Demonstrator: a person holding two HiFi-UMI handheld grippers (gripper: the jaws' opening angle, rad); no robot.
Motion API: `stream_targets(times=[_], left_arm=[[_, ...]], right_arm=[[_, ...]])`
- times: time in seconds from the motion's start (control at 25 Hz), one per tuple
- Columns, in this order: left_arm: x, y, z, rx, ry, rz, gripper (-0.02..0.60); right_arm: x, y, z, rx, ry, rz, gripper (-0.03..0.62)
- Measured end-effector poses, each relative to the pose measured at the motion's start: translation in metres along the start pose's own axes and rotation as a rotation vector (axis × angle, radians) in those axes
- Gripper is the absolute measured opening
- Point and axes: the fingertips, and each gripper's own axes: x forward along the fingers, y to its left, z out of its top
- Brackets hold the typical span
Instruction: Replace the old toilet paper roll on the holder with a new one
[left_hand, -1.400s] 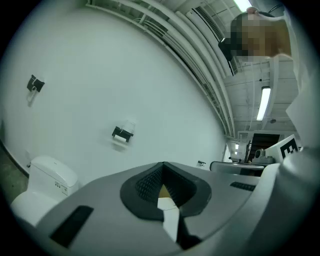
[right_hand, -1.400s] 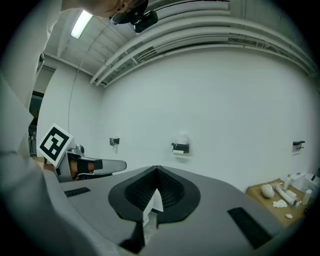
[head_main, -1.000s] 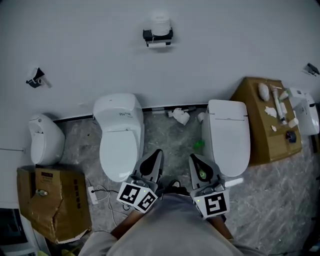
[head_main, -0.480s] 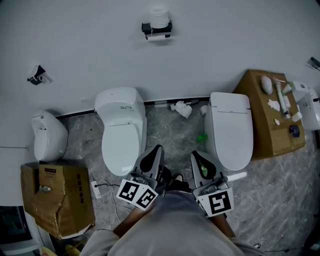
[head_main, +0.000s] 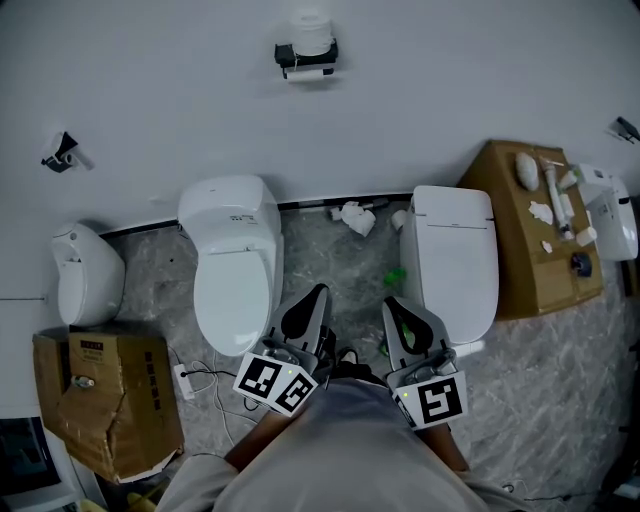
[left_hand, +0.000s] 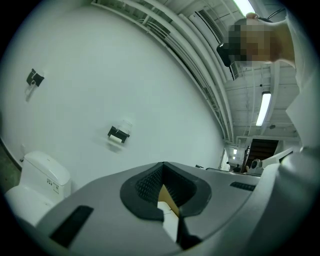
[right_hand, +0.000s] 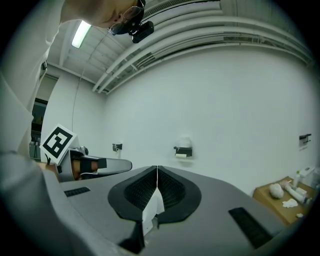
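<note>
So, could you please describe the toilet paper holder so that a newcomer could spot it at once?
Start at the white wall behind the toilets. High on it, above the floor gap between the rounded toilet and the boxy toilet, sits the black holder. Unlike the small black fixture further left, it has a white roll standing on top.

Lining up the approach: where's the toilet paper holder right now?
Head view, top centre: the toilet paper holder is on the white wall, above the gap between the left toilet and the right toilet.
</note>
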Motion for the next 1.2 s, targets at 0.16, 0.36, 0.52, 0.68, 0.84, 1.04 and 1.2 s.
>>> stream_targets(times=[0.16,0.36,0.52,0.68,0.84,1.04,1.2], left_arm=[[0.014,0.010,0.004,-0.020,0.008,-0.011,0.005],[0.033,0.028,0.013,-0.039,0.011,-0.021,0.005],[0.049,0.045,0.025,-0.042,0.002,-0.029,0.005],[0.068,0.066,0.035,-0.050,-0.001,-0.028,0.003],[0.088,0.086,0.046,-0.130,-0.006,-0.040,0.005],[0.109,0.115,0.062,-0.116,-0.010,-0.043,0.005],[0.120,0.138,0.077,-0.111,-0.019,-0.051,0.005]], right_arm=[[0.016,-0.008,0.000,0.010,0.003,-0.018,0.017],[0.045,-0.011,0.004,0.016,-0.005,-0.008,0.017],[0.071,-0.011,0.007,0.007,0.013,0.011,0.017],[0.100,-0.013,0.013,-0.009,0.033,0.025,0.017],[0.133,-0.009,0.018,-0.070,0.038,0.075,0.017],[0.172,-0.002,0.025,-0.088,0.040,0.115,0.017],[0.199,-0.003,0.030,-0.077,0.037,0.105,0.017]])
